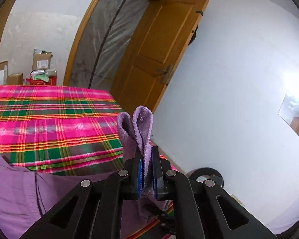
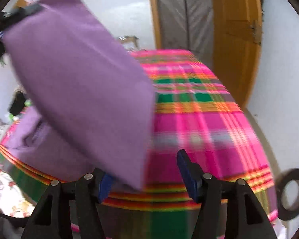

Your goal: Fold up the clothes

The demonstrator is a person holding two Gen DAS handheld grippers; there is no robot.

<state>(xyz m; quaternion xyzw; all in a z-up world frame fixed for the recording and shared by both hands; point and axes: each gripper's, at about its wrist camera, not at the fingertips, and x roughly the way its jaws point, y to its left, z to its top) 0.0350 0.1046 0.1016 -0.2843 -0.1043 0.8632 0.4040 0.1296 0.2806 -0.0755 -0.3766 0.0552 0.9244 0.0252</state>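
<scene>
Purple cloth (image 1: 142, 127) is hanging pinched in left hand-held gripper (image 1: 147, 176) at lower centre above plaid bed (image 1: 49, 119); right hand-held gripper (image 2: 147, 174) is gaping empty. Folding barely begun, judging by drape.

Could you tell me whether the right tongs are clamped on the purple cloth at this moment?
No, the right tongs stand wide open, with the purple cloth hanging in front of the left pad, unpinched.

Motion blur smears the plaid bedspread (image 2: 199, 119), and the purple garment (image 2: 79, 79) hides its left side.
</scene>
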